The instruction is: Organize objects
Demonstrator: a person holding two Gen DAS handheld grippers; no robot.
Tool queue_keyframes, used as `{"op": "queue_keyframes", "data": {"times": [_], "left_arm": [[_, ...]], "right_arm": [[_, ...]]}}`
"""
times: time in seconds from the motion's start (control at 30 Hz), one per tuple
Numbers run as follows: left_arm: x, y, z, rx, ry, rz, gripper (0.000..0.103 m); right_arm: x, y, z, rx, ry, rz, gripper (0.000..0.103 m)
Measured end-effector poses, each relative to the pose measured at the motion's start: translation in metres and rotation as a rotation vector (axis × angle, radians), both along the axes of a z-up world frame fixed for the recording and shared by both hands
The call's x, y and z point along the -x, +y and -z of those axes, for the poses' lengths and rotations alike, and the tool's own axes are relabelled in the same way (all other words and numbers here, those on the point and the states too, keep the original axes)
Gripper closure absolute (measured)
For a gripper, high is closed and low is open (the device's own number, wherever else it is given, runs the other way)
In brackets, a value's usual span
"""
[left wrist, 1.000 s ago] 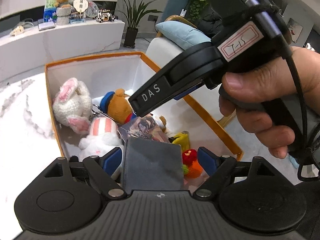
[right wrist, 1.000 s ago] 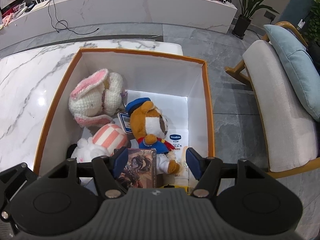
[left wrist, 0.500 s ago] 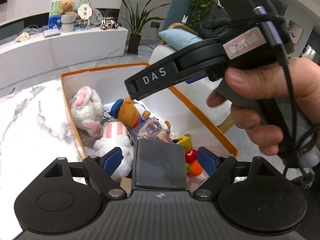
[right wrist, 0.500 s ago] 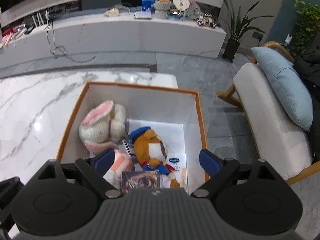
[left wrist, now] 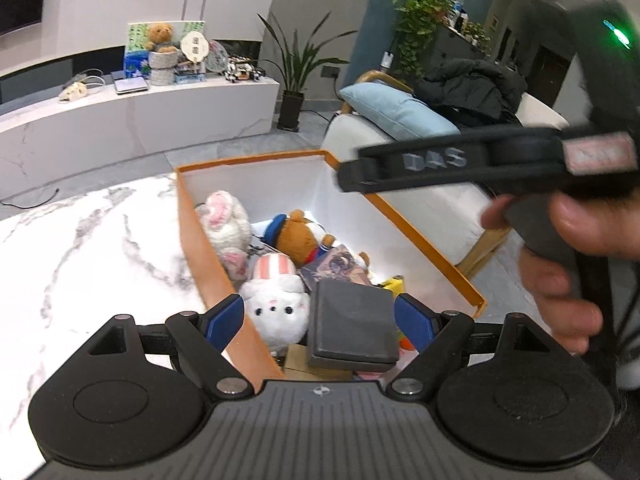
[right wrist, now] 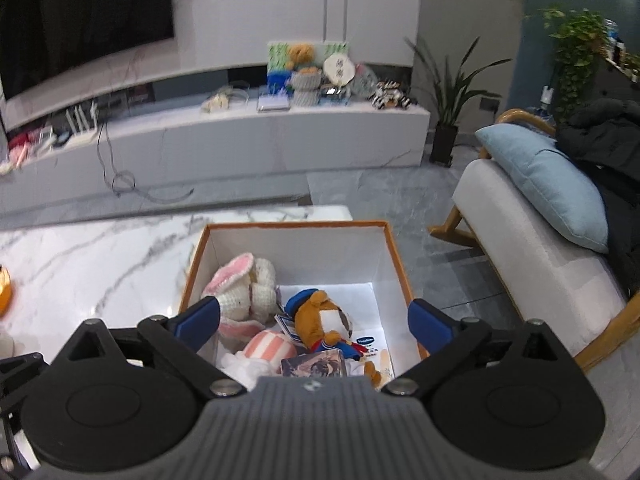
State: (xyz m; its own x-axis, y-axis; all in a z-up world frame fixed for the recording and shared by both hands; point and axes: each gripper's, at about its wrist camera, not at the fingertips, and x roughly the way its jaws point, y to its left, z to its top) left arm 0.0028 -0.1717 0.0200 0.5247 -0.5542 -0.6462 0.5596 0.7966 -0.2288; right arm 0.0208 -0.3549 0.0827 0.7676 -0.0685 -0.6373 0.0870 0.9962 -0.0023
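An orange-rimmed white box (left wrist: 200, 240) (right wrist: 394, 256) sits at the edge of the marble table (left wrist: 80, 248). It holds a white-pink crochet bunny (left wrist: 224, 220) (right wrist: 244, 284), a brown bear in a blue cap (left wrist: 298, 236) (right wrist: 320, 316), a white plush with a striped hat (left wrist: 276, 300) (right wrist: 268, 344), a picture card (left wrist: 336, 266) (right wrist: 314, 364) and a dark grey case (left wrist: 350, 328). My left gripper (left wrist: 319, 316) is open and empty above the box's near end. My right gripper (right wrist: 314, 320) is open and empty, raised above the box; its body crosses the left wrist view (left wrist: 460, 164).
A white armchair with a blue cushion (right wrist: 544, 184) (left wrist: 396, 112) stands right of the box. A low white TV bench (right wrist: 240, 128) with ornaments runs along the back. An orange object (right wrist: 4, 288) lies at the table's left edge. Yellow and red small items (left wrist: 394, 284) lie in the box.
Both grippers have lifted up and back from the box, so it looks smaller and lower. The right gripper's jaws have opened wider. The grey case stays lying in the box.
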Motion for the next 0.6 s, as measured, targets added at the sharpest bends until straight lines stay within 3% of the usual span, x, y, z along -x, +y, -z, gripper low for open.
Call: {"op": "queue_keyframes", "data": {"times": [0.37,0.6], "left_arm": [[0.009,0.013,-0.002,-0.032,0.015,-0.080,0.006],[0.012,0.017,0.000,-0.083,-0.014,-0.146,0.006]], "right_arm": [[0.057,-0.010,0.009,-0.066,-0.101,0.082,0.001],[0.075,-0.012,0.005,-0.094,-0.232,0.156,0.001]]}}
